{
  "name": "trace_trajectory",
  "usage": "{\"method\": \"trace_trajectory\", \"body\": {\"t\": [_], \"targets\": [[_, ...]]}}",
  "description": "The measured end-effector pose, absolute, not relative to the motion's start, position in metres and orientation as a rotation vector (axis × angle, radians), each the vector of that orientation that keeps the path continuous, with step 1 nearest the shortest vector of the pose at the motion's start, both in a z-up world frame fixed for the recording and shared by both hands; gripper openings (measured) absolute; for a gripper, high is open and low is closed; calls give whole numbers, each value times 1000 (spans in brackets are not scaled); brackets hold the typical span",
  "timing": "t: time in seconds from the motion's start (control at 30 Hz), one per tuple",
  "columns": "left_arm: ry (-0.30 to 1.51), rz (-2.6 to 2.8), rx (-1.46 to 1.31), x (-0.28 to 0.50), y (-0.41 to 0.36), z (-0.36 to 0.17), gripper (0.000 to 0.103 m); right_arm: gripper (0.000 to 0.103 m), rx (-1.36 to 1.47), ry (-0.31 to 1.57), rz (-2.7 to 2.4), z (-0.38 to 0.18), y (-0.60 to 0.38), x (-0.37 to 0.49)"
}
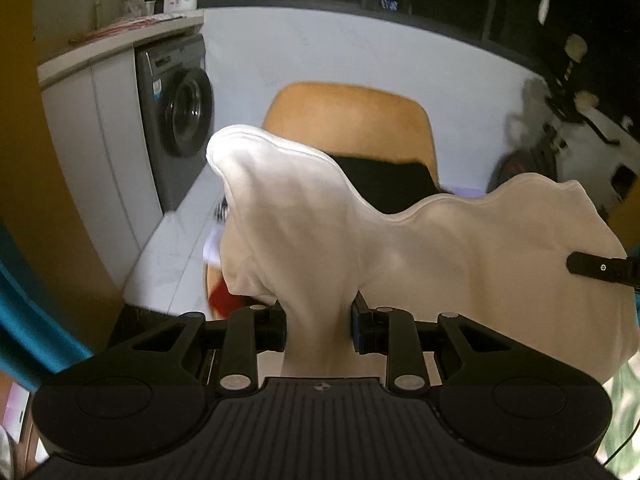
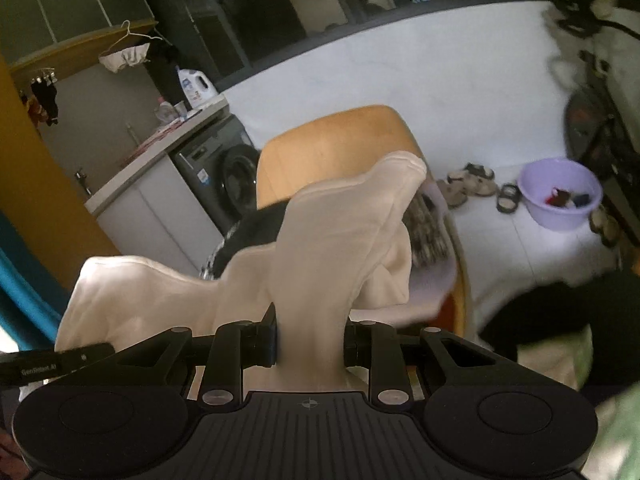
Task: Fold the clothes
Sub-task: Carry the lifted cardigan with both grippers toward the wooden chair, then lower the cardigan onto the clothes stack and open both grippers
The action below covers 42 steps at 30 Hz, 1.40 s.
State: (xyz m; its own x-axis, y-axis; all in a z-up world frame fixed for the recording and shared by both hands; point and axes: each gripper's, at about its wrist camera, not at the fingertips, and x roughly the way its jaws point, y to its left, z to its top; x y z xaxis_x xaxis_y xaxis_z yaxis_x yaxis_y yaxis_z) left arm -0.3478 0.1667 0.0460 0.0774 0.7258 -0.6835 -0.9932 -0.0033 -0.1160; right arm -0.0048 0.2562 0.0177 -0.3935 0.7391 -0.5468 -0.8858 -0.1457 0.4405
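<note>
Garment over the table, lower centre of both frames

The cream cloth garment (image 1: 400, 240) hangs before the rounded wooden table (image 1: 348, 120); the grey front-loading washing machine (image 1: 176, 112) stands left, the round plastic basin (image 2: 560, 196) right.

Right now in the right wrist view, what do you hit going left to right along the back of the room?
Detergent bottle on the counter → washing machine → wooden chair back → sandals → purple basin.

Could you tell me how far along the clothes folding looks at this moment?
Done: nothing looks folded yet. In hand: the left gripper and right gripper each pinch the cream garment, which hangs bunched between them, off the table. Left: folding it, then the dark clothes heaped on the wooden table.
</note>
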Motion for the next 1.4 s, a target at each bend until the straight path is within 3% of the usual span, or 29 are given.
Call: {"method": "trace_trajectory", "body": {"t": [0.5,0.83,1.03,1.17,1.27,1.4], "targets": [[547,1344,-668,-392,419,38,28,23,-217,903,1691,26,524,-22],[693,1202,-778,-410,540,-35,29,23,-332,992,1482,-41,644,-34],[736,1184,-849,-417,558,-82,34,25,-469,987,1358,-106,679,-44],[735,1168,-866,-423,556,-79,38,39,-490,944,1332,-122,687,-50],[733,1191,-873,-438,555,-65,62,65,-486,943,1272,-124,687,-47],[720,1225,-796,-453,536,-38,66,68,-459,899,1241,-98,661,-43]]}}
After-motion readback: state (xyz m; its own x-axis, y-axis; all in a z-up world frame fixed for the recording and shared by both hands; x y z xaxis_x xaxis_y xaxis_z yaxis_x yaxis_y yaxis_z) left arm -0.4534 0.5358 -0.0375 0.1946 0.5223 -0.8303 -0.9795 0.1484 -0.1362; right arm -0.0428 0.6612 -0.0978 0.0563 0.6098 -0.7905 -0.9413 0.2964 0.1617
